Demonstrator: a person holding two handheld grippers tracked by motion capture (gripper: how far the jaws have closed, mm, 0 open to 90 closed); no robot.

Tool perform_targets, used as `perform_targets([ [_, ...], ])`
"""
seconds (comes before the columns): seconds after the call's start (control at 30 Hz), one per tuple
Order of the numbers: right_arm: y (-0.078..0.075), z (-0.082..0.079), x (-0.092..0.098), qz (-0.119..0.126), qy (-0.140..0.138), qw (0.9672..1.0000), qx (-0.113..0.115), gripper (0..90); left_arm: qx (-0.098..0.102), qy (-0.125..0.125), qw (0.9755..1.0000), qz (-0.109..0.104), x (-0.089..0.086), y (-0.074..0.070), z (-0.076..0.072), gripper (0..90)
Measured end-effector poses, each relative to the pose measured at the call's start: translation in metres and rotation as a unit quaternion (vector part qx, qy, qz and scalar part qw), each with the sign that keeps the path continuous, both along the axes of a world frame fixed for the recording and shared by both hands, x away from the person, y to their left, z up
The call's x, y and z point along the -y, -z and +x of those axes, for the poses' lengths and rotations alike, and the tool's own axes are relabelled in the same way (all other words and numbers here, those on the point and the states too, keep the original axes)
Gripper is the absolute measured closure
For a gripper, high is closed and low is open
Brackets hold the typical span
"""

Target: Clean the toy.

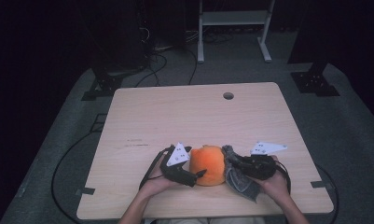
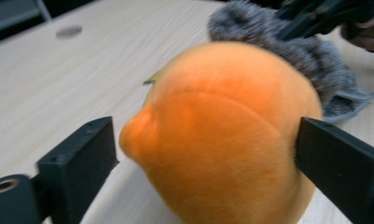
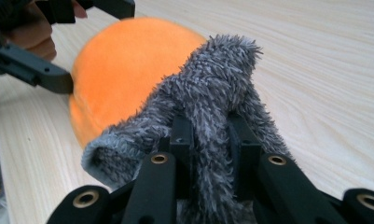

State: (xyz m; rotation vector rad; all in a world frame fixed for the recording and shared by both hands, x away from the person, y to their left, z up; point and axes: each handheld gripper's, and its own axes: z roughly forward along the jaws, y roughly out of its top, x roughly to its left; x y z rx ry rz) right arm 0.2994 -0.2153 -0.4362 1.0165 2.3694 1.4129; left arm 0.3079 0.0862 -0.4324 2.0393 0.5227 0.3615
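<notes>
Orange plush (image 2: 222, 135) between wide-open left gripper (image 2: 203, 154) jaws | right gripper (image 3: 211, 140) clamps grey fuzzy cloth (image 3: 212, 93)

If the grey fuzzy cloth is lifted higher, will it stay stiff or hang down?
The grey fuzzy cloth, pinched in the right claw, probably hangs limp: it already folds and droops around the jaws. Its fluffy pile suggests it is light and unlikely to slip.

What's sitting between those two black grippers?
An orange plush toy, straddled by the left gripper; the right gripper pinches a grey fuzzy cloth against it, seen from the high view.
</notes>
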Motion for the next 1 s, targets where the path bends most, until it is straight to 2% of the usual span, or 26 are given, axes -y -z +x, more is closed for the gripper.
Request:
perform_targets([
  [0.03,0.0,0.0,0.0,0.0,0.0,1.0,0.0,74.2,0.0,0.0,1.0,0.0,0.0,0.0,0.0,3.5],
  [0.07,0.001,0.0,0.001,-0.002,-0.001,1.0,-0.001,74.2,-0.033,-0.002,0.9995,0.0,0.002,0.003,0.003,3.3],
  [0.13,0.002,0.0,0.001,-0.001,0.001,1.0,-0.002,74.1,-0.06,0.006,0.9982,-0.002,0.005,0.008,0.006,4.6],
  [0.17,0.002,0.0,0.001,-0.001,0.001,1.0,-0.002,74.1,-0.06,0.006,0.9982,-0.002,0.005,0.008,0.006,6.0],
  [0.2,0.001,-0.001,0.0,-0.002,0.005,1.0,-0.001,74.1,-0.05,0.013,0.9987,-0.007,0.005,0.009,0.004,10.6],
  [0.23,0.001,-0.001,0.0,-0.002,0.005,1.0,-0.001,74.1,-0.05,0.013,0.9987,-0.007,0.005,0.009,0.004,15.3],
  [0.27,-0.003,-0.002,-0.001,-0.008,0.008,0.9999,0.009,74.5,-0.03,0.009,0.9994,-0.014,0.004,0.007,0.001,21.4],
  [0.3,-0.006,-0.004,-0.001,-0.008,0.009,0.9998,0.019,74.7,-0.03,0.009,0.9994,-0.014,0.004,0.007,0.001,25.1],
  [0.33,-0.011,-0.005,-0.002,-0.004,0.009,0.9995,0.029,74.9,-0.003,0.009,0.9999,-0.009,0.005,0.003,-0.003,28.0],
  [0.37,-0.017,-0.008,-0.003,0.002,0.005,0.9991,0.042,74.9,-0.003,0.009,0.9999,-0.009,0.005,0.003,-0.003,29.6],
  [0.4,-0.017,-0.008,-0.003,0.002,0.005,0.9991,0.042,74.9,0.009,0.008,0.9999,-0.007,0.007,0.001,-0.005,29.6],
  [0.43,-0.023,-0.011,-0.005,0.006,0.0,0.9985,0.054,74.9,0.022,0.005,0.9997,-0.004,0.011,-0.002,-0.007,30.3],
  [0.47,-0.035,-0.02,-0.013,0.021,-0.025,0.9964,0.079,74.8,0.03,0.014,0.9994,-0.003,0.016,-0.005,-0.01,30.4],
  [0.5,-0.035,-0.02,-0.013,0.021,-0.025,0.9964,0.079,74.8,0.03,0.014,0.9994,-0.003,0.016,-0.005,-0.01,30.3],
  [0.53,-0.041,-0.026,-0.024,0.016,-0.05,0.9941,0.096,74.3,0.04,0.031,0.9987,0.0,0.021,-0.007,-0.015,29.4],
  [0.6,-0.035,-0.025,-0.032,-0.014,-0.052,0.9937,0.098,74.4,0.03,0.039,0.9988,0.004,0.021,-0.007,-0.016,23.8],
  [0.63,-0.031,-0.023,-0.032,-0.016,-0.051,0.9944,0.091,74.6,0.03,0.039,0.9988,0.004,0.021,-0.007,-0.016,19.5],
  [0.67,-0.027,-0.022,-0.029,-0.012,-0.052,0.9951,0.083,74.7,0.01,0.031,0.9994,-0.011,0.016,-0.006,-0.011,16.6],
  [0.7,-0.027,-0.022,-0.029,-0.012,-0.052,0.9951,0.083,74.7,0.01,0.031,0.9994,-0.011,0.016,-0.006,-0.011,13.5],
  [0.73,-0.023,-0.021,-0.025,-0.008,-0.048,0.9957,0.079,74.7,-0.023,0.013,0.9994,-0.024,0.014,-0.003,-0.004,10.2],
  [0.77,-0.024,-0.021,-0.024,-0.008,-0.047,0.9958,0.079,74.7,-0.039,0.013,0.9988,-0.028,0.014,-0.001,-0.002,8.3],
  [0.8,-0.024,-0.021,-0.023,-0.007,-0.048,0.9959,0.076,74.7,-0.05,0.017,0.9982,-0.03,0.014,0.001,-0.001,8.9],
  [0.83,-0.023,-0.022,-0.023,-0.007,-0.049,0.9958,0.078,74.7,-0.054,0.026,0.9977,-0.033,0.015,0.003,-0.001,13.6],
  [0.93,-0.024,-0.021,-0.02,-0.014,-0.042,0.9958,0.08,74.2,-0.027,0.031,0.9986,-0.034,0.016,0.003,-0.005,27.2],
  [0.97,-0.024,-0.021,-0.02,-0.014,-0.042,0.9958,0.08,74.2,-0.027,0.031,0.9986,-0.034,0.016,0.003,-0.005,28.8],
  [1.0,-0.026,-0.018,-0.014,-0.024,-0.018,0.9963,0.08,74.1,-0.019,0.034,0.9987,-0.032,0.018,0.001,-0.007,29.4],
])
